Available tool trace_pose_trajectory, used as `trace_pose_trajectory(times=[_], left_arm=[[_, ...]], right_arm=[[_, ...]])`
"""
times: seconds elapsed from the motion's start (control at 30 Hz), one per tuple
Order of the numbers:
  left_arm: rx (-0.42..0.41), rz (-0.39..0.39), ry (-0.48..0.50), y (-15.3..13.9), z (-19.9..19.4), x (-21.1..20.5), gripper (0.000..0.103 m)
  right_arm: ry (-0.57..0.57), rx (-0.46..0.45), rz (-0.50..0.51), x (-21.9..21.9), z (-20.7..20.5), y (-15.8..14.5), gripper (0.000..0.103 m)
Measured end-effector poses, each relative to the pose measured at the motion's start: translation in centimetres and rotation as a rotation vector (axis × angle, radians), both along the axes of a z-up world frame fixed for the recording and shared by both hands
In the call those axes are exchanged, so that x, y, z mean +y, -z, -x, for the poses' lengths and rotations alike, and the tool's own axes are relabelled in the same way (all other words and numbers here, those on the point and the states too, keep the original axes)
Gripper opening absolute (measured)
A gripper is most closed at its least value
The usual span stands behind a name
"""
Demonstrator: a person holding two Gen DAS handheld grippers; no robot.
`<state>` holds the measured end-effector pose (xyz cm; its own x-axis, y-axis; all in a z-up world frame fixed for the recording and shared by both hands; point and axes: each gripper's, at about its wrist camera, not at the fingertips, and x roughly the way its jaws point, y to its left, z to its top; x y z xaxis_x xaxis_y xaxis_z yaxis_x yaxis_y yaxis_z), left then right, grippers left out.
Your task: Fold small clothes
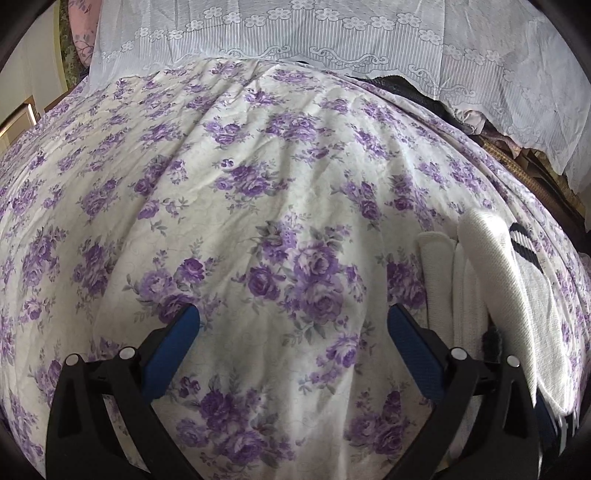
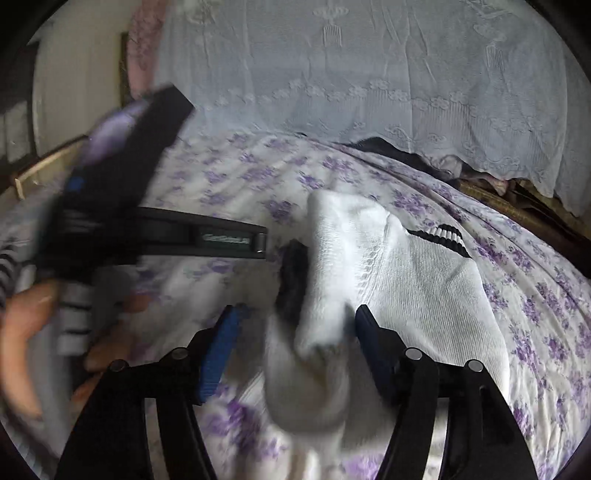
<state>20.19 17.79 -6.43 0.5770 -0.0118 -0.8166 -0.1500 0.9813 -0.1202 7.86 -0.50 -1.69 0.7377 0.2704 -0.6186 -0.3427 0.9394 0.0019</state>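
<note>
A white knit sock [image 2: 406, 273] with black stripes at its cuff [image 2: 441, 236] lies on the floral bedsheet [image 2: 535, 295]. Part of it is bunched and folded over, with a dark patch [image 2: 293, 280] showing. My right gripper [image 2: 295, 321] is open, its jaws on either side of the bunched white fabric [image 2: 317, 332], which is blurred. In the left wrist view the sock [image 1: 498, 288] lies at the right, beside my open, empty left gripper [image 1: 293, 319]. The left gripper body [image 2: 122, 206] shows at the left of the right wrist view.
A white lace curtain [image 1: 332, 33] hangs behind the bed. Dark items and a woven edge [image 1: 517, 158] sit at the back right. The person's hand [image 2: 33, 332] and striped sleeve are at the left. The sheet [image 1: 184, 184] spreads wide to the left.
</note>
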Motion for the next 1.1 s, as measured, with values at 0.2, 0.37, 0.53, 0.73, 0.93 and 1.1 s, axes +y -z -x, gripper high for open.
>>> trace_pose_trajectory(times=[0.2,0.37,0.53,0.73,0.93,1.1], left_arm=[[-0.058,0.073,0.041,-2.1,1.8,-0.1,0.099],[-0.196,-0.055,0.173,-4.8,4.8,-4.8,0.099],[-0.133,-0.292,0.270,-1.2,5.1,-9.5,0.099],[-0.082,-0.267,0.271,-0.3,5.0,-8.4,0.099],[-0.139,-0.271,0.219,-2.6,5.8,-7.4,0.099],[-0.164,-0.163,0.247,-6.6,4.3,-8.3,0.099]], right_arm=[[0.006,-0.150,-0.091,-5.3,4.2,-3.8,0.065],[0.110,-0.147,-0.117,-10.1,2.2,-4.7,0.039],[0.081,0.109,-0.157,-11.2,-0.3,2.4,0.038],[-0.007,0.130,-0.178,-10.8,1.3,3.2,0.050],[-0.001,0.145,-0.279,-12.5,0.6,1.3,0.049],[0.083,0.085,-0.323,-14.3,-4.4,-2.6,0.049]])
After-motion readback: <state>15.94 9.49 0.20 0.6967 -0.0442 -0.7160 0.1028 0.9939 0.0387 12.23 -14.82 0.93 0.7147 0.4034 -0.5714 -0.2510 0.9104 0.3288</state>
